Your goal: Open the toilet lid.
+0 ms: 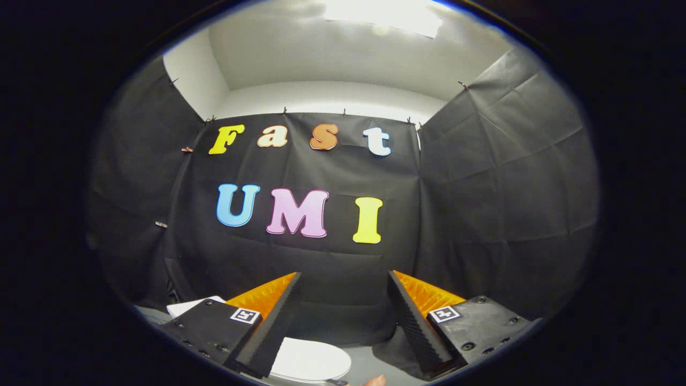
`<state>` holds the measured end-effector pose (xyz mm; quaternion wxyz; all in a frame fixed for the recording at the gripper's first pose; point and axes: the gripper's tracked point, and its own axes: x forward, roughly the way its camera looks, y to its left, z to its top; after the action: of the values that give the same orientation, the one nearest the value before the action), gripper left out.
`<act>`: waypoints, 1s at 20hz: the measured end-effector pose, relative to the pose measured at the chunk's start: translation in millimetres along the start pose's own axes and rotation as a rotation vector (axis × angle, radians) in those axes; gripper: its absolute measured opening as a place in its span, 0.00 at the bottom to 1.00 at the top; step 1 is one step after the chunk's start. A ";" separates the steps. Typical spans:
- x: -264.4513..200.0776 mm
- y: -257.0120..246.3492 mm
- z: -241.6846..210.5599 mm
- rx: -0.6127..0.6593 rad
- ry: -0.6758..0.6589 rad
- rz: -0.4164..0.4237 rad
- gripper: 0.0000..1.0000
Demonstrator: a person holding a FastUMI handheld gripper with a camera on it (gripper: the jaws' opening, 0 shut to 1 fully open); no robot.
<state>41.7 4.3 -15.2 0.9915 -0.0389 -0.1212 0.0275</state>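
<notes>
The tool [343, 281] hangs wide open with nothing between its fingers, and the white toilet lid [313, 360], apparently closed, lies below them.

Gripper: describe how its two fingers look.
The gripper has two wedge-shaped fingers with black ribbed inner pads and orange ridged outer faces. Each sits on a black screwed block bearing a small square black-and-white marker.

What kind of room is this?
Probably a small booth set up like a bathroom: black cloth walls, a white toilet lid lying shut low between the open gripper fingers, and grey floor.
</notes>
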 end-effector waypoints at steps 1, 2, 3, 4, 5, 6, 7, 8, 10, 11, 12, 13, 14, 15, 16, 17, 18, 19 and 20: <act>2.7 -1.6 -8.4 0.001 0.011 -0.004 0.98; 5.9 -1.2 -14.6 0.027 0.018 0.001 0.98; 8.3 0.0 -18.5 0.059 0.031 0.004 0.98; 9.7 1.5 -27.5 0.085 0.038 0.016 0.97; 11.1 2.7 -36.9 0.096 0.041 0.032 0.98; 13.8 1.2 -47.8 0.093 0.046 0.043 0.98; 16.8 -2.2 -62.1 0.078 0.063 0.047 0.98; 18.1 -5.9 -78.8 0.064 0.088 0.053 0.98; 22.0 -10.9 -108.5 0.070 0.138 0.058 0.98; 23.6 -15.2 -122.6 0.085 0.166 0.059 0.98; 24.6 -21.0 -140.8 0.100 0.198 0.053 0.98; 25.8 -27.1 -159.4 0.118 0.224 0.050 0.98; 25.7 -29.6 -176.2 0.135 0.250 0.058 0.98; 23.6 -33.2 -196.1 0.148 0.281 0.064 0.98; 23.5 -39.3 -215.3 0.159 0.313 0.064 0.99; 22.7 -43.6 -232.4 0.180 0.344 0.065 0.99; 20.9 -48.0 -245.8 0.212 0.371 0.060 0.99; 20.4 -52.5 -259.5 0.249 0.398 0.055 0.99; 19.2 -55.6 -272.5 0.283 0.423 0.052 0.97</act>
<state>129.0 -69.1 -269.7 0.9893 0.0923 0.0949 0.0610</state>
